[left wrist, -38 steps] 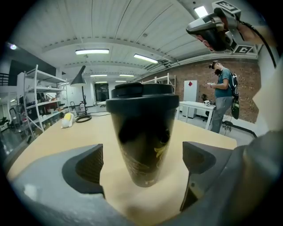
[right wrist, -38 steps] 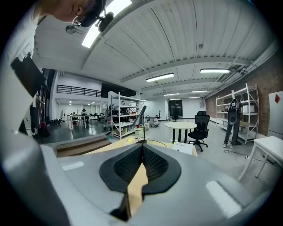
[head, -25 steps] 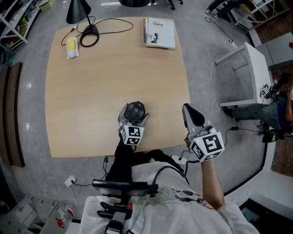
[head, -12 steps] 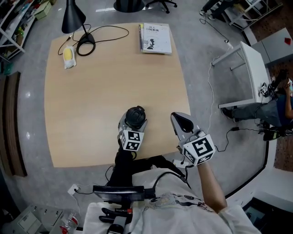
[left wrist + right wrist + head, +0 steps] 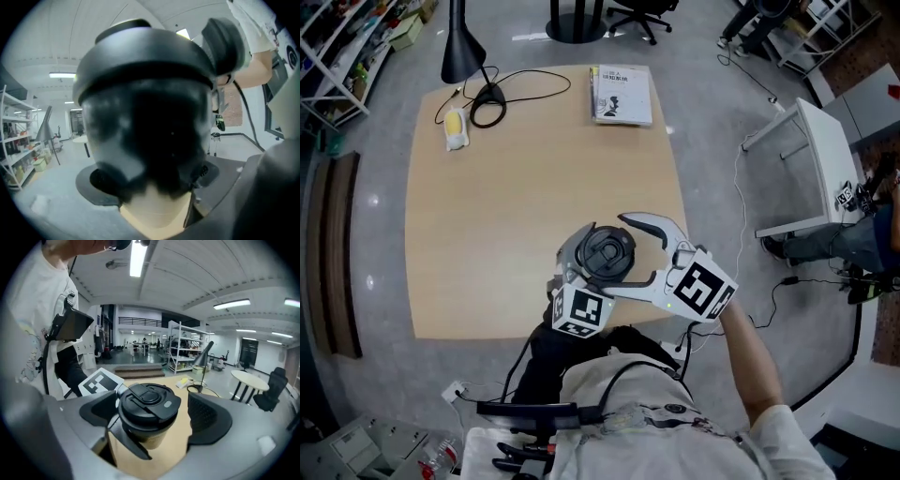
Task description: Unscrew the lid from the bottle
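A tan bottle with a black flip-top lid [image 5: 607, 253] is held upright above the near edge of the table [image 5: 487, 206]. My left gripper [image 5: 598, 267] is shut on its body from below. In the left gripper view the bottle [image 5: 145, 117] fills the frame between the jaws. My right gripper [image 5: 616, 255] reaches in from the right at lid height, and its jaws are opening. In the right gripper view the lid [image 5: 149, 401] sits between the pads [image 5: 206, 418] with a gap on each side. A left gripper finger [image 5: 126, 441] runs up the bottle's side.
At the table's far edge lie a book [image 5: 622, 94], a black lamp [image 5: 464, 52] with a looped cable, and a yellow-white object [image 5: 455, 128]. A white side table [image 5: 825, 159] stands on the floor to the right, with a seated person beyond it.
My right gripper has swung left from beside the table edge to the bottle's lid and has gone from shut to open. The bottle has risen nearer to the head camera.
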A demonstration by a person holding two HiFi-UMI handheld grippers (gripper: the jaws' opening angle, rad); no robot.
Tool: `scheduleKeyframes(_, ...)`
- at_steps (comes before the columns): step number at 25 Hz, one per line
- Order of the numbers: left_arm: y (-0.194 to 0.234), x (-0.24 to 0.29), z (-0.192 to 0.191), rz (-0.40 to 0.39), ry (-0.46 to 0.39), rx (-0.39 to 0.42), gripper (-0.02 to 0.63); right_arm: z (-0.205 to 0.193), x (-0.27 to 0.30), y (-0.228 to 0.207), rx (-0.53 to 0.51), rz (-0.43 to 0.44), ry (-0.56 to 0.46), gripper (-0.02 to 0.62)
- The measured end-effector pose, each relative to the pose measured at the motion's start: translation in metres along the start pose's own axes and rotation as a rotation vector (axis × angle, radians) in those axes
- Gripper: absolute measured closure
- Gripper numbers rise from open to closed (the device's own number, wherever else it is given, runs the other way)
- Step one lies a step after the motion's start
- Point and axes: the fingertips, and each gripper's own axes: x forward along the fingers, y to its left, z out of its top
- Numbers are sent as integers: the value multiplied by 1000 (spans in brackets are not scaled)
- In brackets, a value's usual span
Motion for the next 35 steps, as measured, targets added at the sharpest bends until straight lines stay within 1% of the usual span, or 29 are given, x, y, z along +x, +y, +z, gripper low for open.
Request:
scheduleKeyframes(2, -19, -7, 29, -43, -21, 32, 192, 16, -15, 12, -42, 84, -35, 114)
scheduleKeyframes(3, -28, -11, 39, -61, -23, 40, 192, 23, -25, 20, -65, 129, -57, 141)
scheduleKeyframes(7, -64, -26, 68, -113, -7, 51, 192, 37, -70, 48, -125, 282, -151, 154)
scheduleKeyframes(10, -91, -36, 81, -142, 27, 95, 191, 36, -100, 68, -193, 401, -151, 161)
scheduleKeyframes(12, -114, -43, 88, -197, 34, 125, 192, 37, -118, 85, -264, 523, -162, 163)
scheduleKeyframes(13, -127, -46, 91, -238, 26, 124, 192, 38, -127, 95, -283, 606, -183, 163)
scheduleKeyframes(14, -139, -50, 95, -277, 9, 104, 191, 40, -134, 103, -276, 691, -206, 161)
scheduleKeyframes(15, -147, -53, 99, -301, -15, 66, 192, 42, -139, 108, -242, 755, -216, 161)
scheduleKeyframes(16, -151, -54, 103, -303, -41, 20, 190, 43, -140, 109, -200, 783, -201, 161)
scheduleKeyframes(17, -149, -56, 105, -279, -59, -21, 192, 42, -138, 106, -181, 764, -162, 161)
scheduleKeyframes(18, -143, -57, 104, -232, -62, -50, 190, 39, -134, 101, -199, 699, -114, 132)
scheduleKeyframes(19, -135, -58, 101, -172, -48, -62, 191, 38, -132, 95, -237, 608, -75, 80)
scheduleKeyframes(20, -125, -60, 97, -109, -20, -57, 190, 39, -130, 93, -264, 519, -60, 57)
scheduleKeyframes(21, -116, -62, 92, -54, 17, -38, 190, 44, -129, 95, -262, 449, -71, 26)
scheduleKeyframes(22, -109, -65, 89, -12, 55, -13, 190, 52, -126, 99, -241, 396, -96, 17)
scheduleKeyframes(23, -103, -67, 88, 14, 85, 10, 190, 59, -119, 101, -227, 353, -118, 5)
scheduleKeyframes(24, -101, -69, 89, 21, 106, 25, 190, 63, -111, 103, -236, 324, -127, 6)
scheduleKeyframes(25, -101, -71, 91, 9, 115, 30, 190, 66, -104, 106, -266, 320, -129, 13)
scheduleKeyframes(26, -104, -74, 94, -20, 114, 29, 190, 68, -99, 110, -302, 344, -133, 69)
scheduleKeyframes(27, -109, -78, 97, -61, 105, 28, 189, 70, -98, 116, -334, 391, -139, 89)
scheduleKeyframes(28, -114, -82, 99, -113, 91, 36, 190, 73, -100, 122, -361, 456, -144, 91)
scheduleKeyframes(29, -121, -87, 101, -172, 77, 59, 190, 75, -104, 131, -388, 538, -149, 91)
scheduleKeyframes(31, -142, -97, 103, -307, 56, 140, 190, 79, -119, 152, -419, 756, -167, 91)
scheduleKeyframes(32, -152, -102, 104, -370, 50, 174, 190, 81, -127, 161, -416, 865, -171, 92)
scheduleKeyframes(33, -160, -106, 105, -419, 42, 186, 190, 83, -133, 168, -406, 949, -165, 91)
scheduleKeyframes(34, -164, -108, 108, -450, 26, 174, 190, 84, -136, 171, -397, 994, -150, 91)
scheduleKeyframes(35, -165, -110, 112, -466, 3, 147, 190, 85, -135, 171, -397, 1001, -137, 91)
